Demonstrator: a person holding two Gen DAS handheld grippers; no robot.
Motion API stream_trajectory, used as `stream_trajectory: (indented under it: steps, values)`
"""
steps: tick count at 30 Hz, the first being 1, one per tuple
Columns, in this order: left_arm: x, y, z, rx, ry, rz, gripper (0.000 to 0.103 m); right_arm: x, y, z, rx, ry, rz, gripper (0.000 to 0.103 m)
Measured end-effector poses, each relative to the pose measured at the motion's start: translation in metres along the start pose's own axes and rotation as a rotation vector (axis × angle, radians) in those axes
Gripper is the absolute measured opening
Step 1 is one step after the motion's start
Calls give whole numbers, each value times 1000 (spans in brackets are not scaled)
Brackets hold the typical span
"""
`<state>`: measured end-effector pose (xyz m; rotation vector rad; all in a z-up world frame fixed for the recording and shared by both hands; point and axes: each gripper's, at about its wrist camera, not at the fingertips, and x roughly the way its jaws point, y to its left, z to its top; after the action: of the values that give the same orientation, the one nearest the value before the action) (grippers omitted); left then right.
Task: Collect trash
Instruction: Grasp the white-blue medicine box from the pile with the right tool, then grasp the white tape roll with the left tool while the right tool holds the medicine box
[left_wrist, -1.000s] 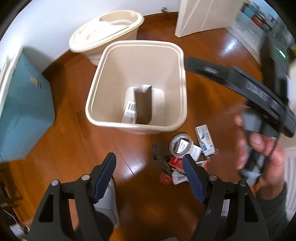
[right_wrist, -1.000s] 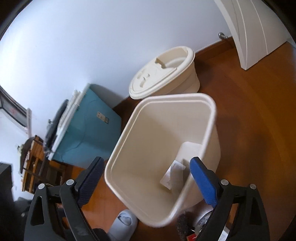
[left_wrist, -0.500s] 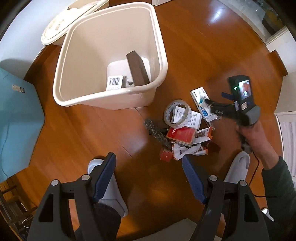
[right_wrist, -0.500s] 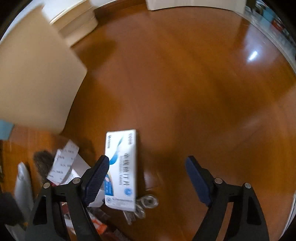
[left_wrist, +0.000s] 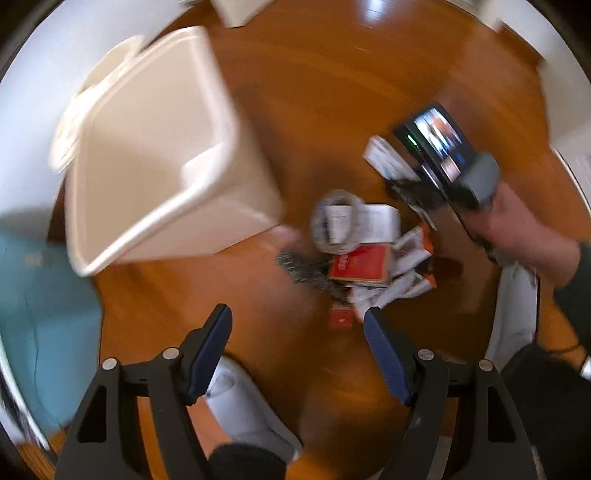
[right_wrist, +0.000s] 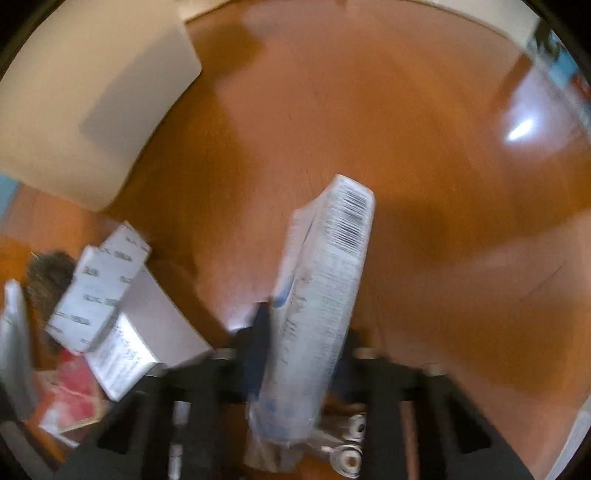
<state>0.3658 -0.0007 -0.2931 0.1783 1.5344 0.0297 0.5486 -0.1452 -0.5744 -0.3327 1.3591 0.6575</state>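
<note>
My right gripper (right_wrist: 306, 332) points down at the wooden floor with its jaws closing. A white and blue box (right_wrist: 325, 280) with a barcode stands on edge between its pads, which press on it. The left wrist view shows the same box (left_wrist: 388, 162) under the person's hand (left_wrist: 517, 236). My left gripper (left_wrist: 295, 314) hangs open and empty above the floor, just short of a trash pile. The pile holds a tape roll (left_wrist: 334, 221), a red packet (left_wrist: 360, 264), crumpled wrappers (left_wrist: 410, 266) and a grey scrubber (left_wrist: 306, 269). The cream bin (left_wrist: 122, 247) stands open at upper left.
A teal box (left_wrist: 44, 314) sits left of the bin. The person's grey slippers (left_wrist: 240, 406) stand near my left fingers. Two white boxes (right_wrist: 99, 280) and metal keys (right_wrist: 347, 454) lie beside the right gripper. The bin wall (right_wrist: 74, 110) is at upper left there.
The right gripper came down from over the bin to the floor and closed on the white and blue box, tipping it onto its edge. The left gripper sank and rolled toward the pile.
</note>
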Motion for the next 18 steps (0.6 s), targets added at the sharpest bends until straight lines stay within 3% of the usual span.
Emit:
stream_trajectory:
  steps: [3, 6, 10, 15, 18]
  values:
    - [27, -20, 9, 70, 15, -21, 73, -5, -12, -3, 60, -39, 58, 19]
    - [53, -29, 21, 85, 30, -30, 73, -20, -33, -9, 175, -99, 207, 19]
    - [90, -32, 39, 94, 27, 17, 73, -40, -70, -24, 347, -166, 351, 19]
    - [132, -46, 62, 150, 10, 56, 73, -44, -95, -47, 418, -157, 338, 19]
    - [154, -54, 79, 125, 12, 5, 73, -46, -93, -56, 445, -145, 344, 19]
